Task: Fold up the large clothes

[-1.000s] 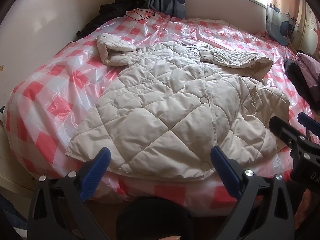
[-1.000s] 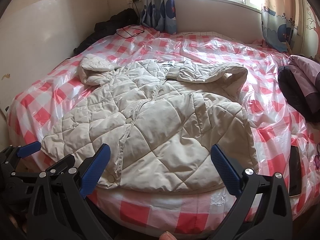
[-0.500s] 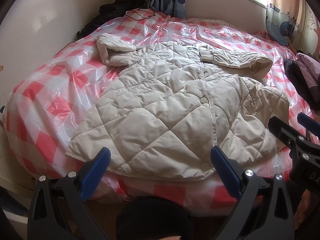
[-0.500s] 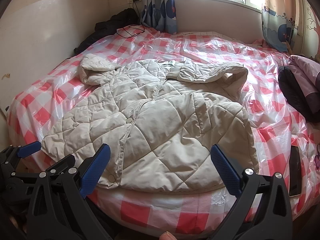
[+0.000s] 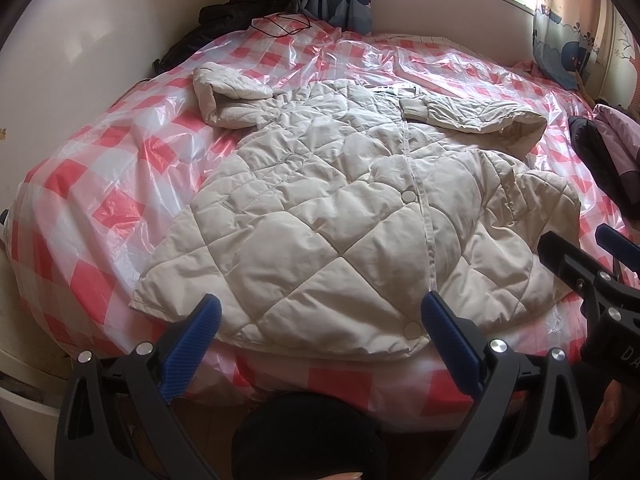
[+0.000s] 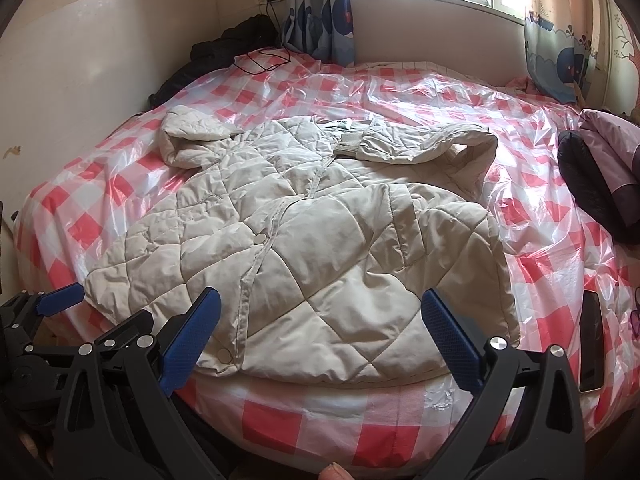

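Note:
A cream quilted coat [image 5: 340, 208] lies front up and snapped shut on the bed, hem toward me; it also shows in the right wrist view [image 6: 304, 240]. Its left sleeve [image 5: 228, 96] is bent near the shoulder. Its right sleeve [image 5: 472, 114] is folded across the chest. My left gripper [image 5: 320, 328] is open and empty, just short of the hem's middle. My right gripper [image 6: 320, 328] is open and empty, just short of the hem's right half. The right gripper also shows at the right edge of the left wrist view [image 5: 592, 264].
The bed [image 5: 100, 184] has a red-and-white checked cover under clear plastic. Dark clothes [image 6: 224, 48] and a cable [image 6: 260, 60] lie at the far left corner. A purple-and-black garment [image 6: 600, 168] lies at the right. A black phone [image 6: 591, 344] lies near the right front edge.
Both grippers have tipped slightly upward, so a little more of the far wall and window shows. The coat has not moved.

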A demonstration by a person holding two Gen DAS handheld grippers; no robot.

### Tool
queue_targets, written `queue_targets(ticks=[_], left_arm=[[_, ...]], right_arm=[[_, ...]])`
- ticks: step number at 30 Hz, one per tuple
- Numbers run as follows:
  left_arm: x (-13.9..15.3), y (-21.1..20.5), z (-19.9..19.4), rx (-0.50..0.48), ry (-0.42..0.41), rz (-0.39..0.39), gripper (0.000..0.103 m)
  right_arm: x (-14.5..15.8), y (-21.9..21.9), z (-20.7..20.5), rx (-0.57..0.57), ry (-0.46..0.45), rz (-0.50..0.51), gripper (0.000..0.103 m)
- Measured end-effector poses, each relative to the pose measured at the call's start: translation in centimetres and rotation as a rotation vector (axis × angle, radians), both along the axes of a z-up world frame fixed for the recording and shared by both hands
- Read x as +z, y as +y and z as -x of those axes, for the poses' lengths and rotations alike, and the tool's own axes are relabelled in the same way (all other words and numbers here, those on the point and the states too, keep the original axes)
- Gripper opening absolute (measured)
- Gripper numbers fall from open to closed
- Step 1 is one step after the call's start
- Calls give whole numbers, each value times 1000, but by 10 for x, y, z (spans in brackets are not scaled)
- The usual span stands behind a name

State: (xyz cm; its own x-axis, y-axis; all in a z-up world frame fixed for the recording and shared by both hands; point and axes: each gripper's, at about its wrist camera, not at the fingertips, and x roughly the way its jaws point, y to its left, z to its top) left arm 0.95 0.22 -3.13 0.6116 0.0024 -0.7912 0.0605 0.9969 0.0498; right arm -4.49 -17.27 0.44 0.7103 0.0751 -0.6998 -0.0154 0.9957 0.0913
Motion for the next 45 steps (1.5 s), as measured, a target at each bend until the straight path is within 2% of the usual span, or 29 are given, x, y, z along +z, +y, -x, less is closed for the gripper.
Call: queue_targets(ticks=[35, 45], left_arm=[[-1, -3, 0, -2, 10, -1, 96], [-2, -4, 0, -3, 12, -1, 96]], right_arm=[[5, -3, 0, -1, 5, -1, 97], [-6, 1, -2, -1, 7, -2, 97]])
